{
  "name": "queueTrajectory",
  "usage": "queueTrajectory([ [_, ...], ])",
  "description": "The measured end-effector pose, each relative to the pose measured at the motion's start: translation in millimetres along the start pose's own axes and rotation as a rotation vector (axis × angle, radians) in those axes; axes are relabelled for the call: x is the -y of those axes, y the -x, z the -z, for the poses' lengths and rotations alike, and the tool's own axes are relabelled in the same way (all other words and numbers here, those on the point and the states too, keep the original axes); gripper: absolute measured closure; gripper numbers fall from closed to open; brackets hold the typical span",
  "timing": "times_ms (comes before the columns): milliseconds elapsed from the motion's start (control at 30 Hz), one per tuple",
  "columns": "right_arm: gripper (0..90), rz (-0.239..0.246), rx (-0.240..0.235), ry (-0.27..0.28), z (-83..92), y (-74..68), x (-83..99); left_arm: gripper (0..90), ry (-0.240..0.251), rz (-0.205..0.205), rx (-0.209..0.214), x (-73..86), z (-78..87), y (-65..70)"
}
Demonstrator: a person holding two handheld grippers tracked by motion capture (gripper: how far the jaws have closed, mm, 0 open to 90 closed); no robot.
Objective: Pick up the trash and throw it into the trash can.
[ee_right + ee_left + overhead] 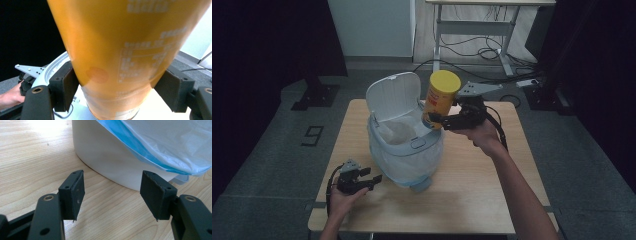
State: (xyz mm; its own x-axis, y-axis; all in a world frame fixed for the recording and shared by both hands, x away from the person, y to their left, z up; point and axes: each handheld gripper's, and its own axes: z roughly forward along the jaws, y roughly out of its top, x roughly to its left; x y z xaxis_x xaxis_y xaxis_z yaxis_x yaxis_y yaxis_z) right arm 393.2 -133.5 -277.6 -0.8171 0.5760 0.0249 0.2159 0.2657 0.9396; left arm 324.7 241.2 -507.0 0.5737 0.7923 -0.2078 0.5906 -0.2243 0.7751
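Wooden table: right tongs clamp yellow canister near-upright over bin; left tongs wide.

The yellow canister is cut off at top and bottom in the right gripper view, its white print too blurred to read. The bin runs past the top edge in the left gripper view. The canister's foot, above the bin, is hidden behind the right gripper's fingers.
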Motion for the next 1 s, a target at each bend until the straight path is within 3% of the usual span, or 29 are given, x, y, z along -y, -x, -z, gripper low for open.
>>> queueTrajectory([
  [433, 23.8, 0.018, -0.039, -0.021, -30.1, -7.6, -7.4, 36.3, 0.002, 0.000, 0.001, 0.5, 1.0, -1.6],
  [1000, 23.7, 0.026, -0.075, -0.037, -56.0, -14.8, -19.0, 36.3, 0.007, 0.006, 0.003, 1.1, 2.7, -4.1],
])
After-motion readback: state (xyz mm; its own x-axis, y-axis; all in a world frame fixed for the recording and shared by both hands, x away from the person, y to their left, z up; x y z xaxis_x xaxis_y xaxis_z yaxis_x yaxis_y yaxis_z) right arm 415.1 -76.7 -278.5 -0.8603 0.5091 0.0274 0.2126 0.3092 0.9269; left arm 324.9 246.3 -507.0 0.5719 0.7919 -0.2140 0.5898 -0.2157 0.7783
